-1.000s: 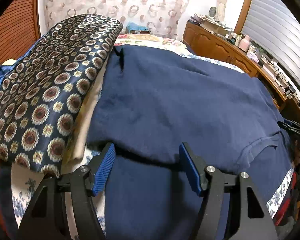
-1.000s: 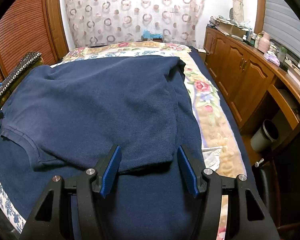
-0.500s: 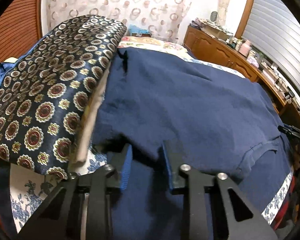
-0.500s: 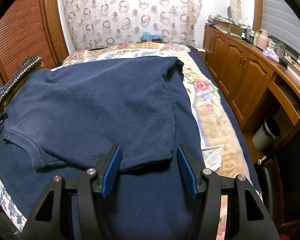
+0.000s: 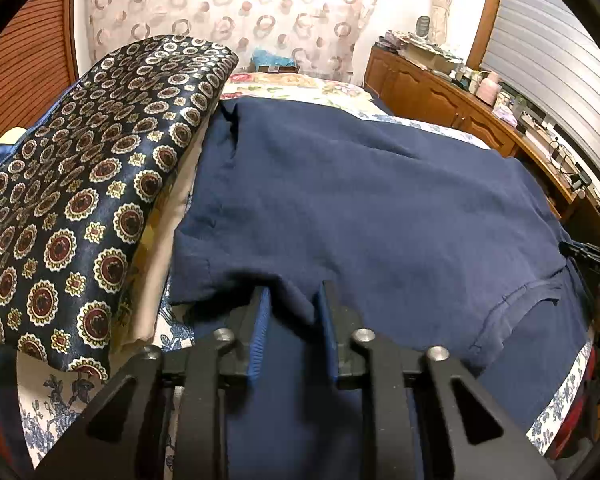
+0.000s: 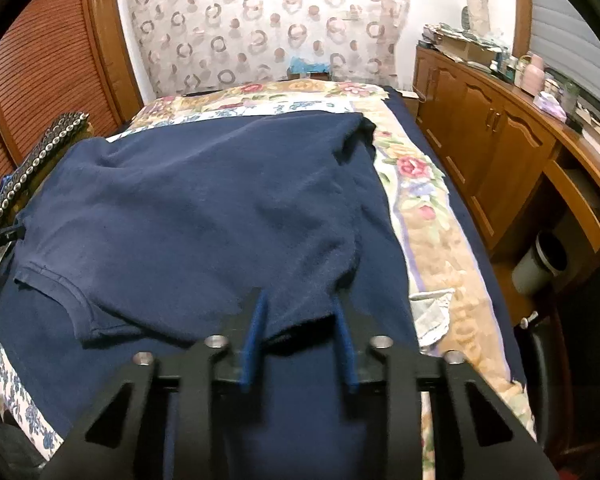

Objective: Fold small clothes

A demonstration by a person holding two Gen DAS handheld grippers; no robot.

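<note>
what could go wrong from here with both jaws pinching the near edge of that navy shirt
The right gripper has its jaws only partly closed on the navy shirt, so that corner may slip while the left gripper lifts, skewing the fold. The shirt's left side touches the patterned folded stack; pulling could drag it.

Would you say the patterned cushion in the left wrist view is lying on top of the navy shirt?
No, the patterned cushion lies beside the navy shirt, on its left.

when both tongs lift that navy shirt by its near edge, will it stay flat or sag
The navy shirt will likely sag: it already puckers between the left tongs. Its knit looks thick, so probably not slippery. The span between the left and right tongs would likely droop.
</note>
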